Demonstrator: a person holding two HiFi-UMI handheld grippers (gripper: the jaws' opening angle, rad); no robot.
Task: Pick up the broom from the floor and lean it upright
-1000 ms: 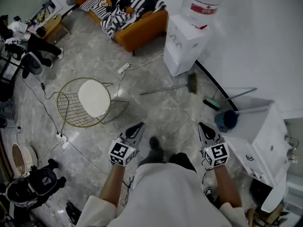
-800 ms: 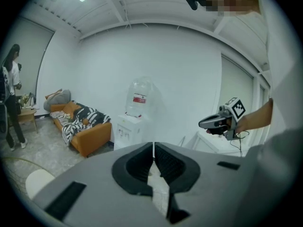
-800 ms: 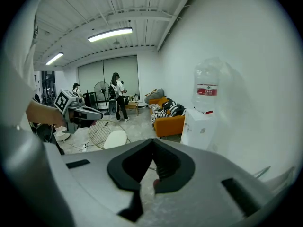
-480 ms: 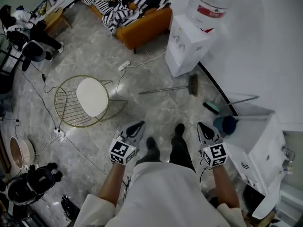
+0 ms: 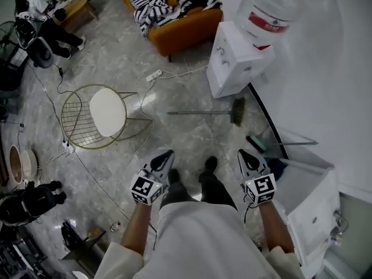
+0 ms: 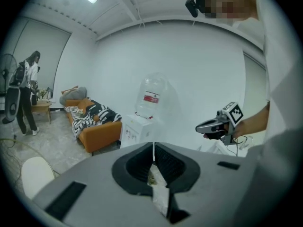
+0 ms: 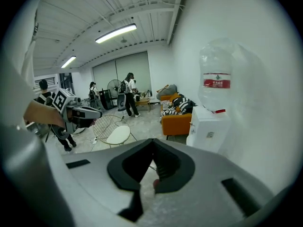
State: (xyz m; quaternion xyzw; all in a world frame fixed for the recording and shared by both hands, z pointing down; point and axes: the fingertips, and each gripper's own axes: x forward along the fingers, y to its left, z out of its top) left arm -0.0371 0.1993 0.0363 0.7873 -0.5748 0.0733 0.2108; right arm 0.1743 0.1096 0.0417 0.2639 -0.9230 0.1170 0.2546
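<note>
I see the broom point(image 5: 203, 113) lying flat on the floor point(image 5: 192, 141) at twelve o'clock from my shoes, its head toward three, near the water dispenser point(image 5: 238, 63). My left gripper point(image 5: 165, 154) and right gripper point(image 5: 244, 154) hover apart from it, jaws pressed together, empty.

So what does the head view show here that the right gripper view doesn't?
Only the head view: the broom lying flat along its full length on the floor near the water dispenser, a power strip, and the person's legs. Only the right gripper view: the ceiling strip lights and a look along the right gripper, jaws closed together. Both: the wire chair, the orange sofa, the dispenser and the left gripper.
</note>
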